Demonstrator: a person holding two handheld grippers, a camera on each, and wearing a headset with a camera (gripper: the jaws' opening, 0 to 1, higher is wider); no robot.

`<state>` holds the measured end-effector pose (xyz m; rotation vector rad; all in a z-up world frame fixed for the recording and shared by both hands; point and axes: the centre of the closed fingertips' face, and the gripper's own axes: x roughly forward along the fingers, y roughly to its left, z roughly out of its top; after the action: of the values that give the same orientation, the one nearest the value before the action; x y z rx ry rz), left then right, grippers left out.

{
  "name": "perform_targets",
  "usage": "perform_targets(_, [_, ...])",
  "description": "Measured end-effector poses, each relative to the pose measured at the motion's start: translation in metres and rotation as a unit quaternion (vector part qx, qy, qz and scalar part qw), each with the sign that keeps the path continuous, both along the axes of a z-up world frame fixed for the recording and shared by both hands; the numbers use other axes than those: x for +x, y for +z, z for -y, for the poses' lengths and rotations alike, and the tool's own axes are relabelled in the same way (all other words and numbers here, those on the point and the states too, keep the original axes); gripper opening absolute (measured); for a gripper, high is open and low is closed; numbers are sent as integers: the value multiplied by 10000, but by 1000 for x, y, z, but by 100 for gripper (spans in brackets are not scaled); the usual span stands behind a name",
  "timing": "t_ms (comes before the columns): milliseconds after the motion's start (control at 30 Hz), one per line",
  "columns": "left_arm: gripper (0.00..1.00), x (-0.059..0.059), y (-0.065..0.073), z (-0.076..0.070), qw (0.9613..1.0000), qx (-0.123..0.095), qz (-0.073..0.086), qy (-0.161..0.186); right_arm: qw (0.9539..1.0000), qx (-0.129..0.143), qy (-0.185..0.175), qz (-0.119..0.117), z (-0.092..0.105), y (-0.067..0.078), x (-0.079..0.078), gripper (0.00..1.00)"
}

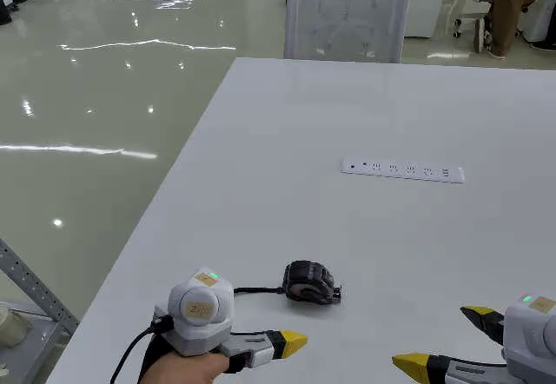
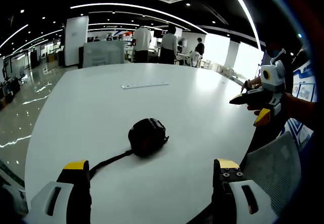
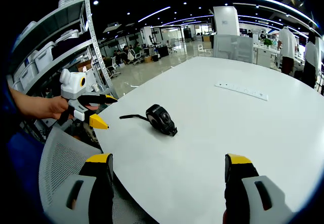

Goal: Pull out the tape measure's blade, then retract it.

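With both pairs of jaws spread wide and empty, the left gripper (image 3: 104,111) waits nearer the tape measure (image 1: 309,281), low-centre in the head view on the white table (image 1: 365,115), its strap (image 1: 258,290) trailing left and its blade tip toward the right gripper (image 1: 443,339).

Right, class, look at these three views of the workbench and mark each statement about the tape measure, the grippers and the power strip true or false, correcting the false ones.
1. The tape measure lies on the white table, in neither gripper. True.
2. The left gripper is shut on the tape measure. False: it is open and apart from it.
3. A white power strip lies on the table beyond the tape measure. True.
4. The blade is drawn out across the table. False: no blade shows drawn out; a black strap trails from the case.
5. The right gripper is open. True.
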<state>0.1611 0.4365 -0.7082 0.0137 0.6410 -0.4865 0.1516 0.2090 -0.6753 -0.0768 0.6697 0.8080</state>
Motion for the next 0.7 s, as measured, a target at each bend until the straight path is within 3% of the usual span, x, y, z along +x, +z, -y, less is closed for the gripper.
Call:
perform_targets(200, [100, -7, 10, -3, 9999, -39, 57, -116, 9999, -82, -59, 77, 13, 11, -7, 92])
perform_targets(300, [100, -10, 12, -11, 9998, 92, 116, -126, 9998, -123, -99, 97, 20, 15, -11, 94])
perform_targets(433, [100, -14, 18, -20, 9998, 103, 122, -125, 9997, -165, -140, 125, 28, 18, -17, 95])
perform_targets(700, [100, -29, 31, -31, 9988, 260, 168, -392, 9994, -235, -210, 172, 36, 31, -33, 97])
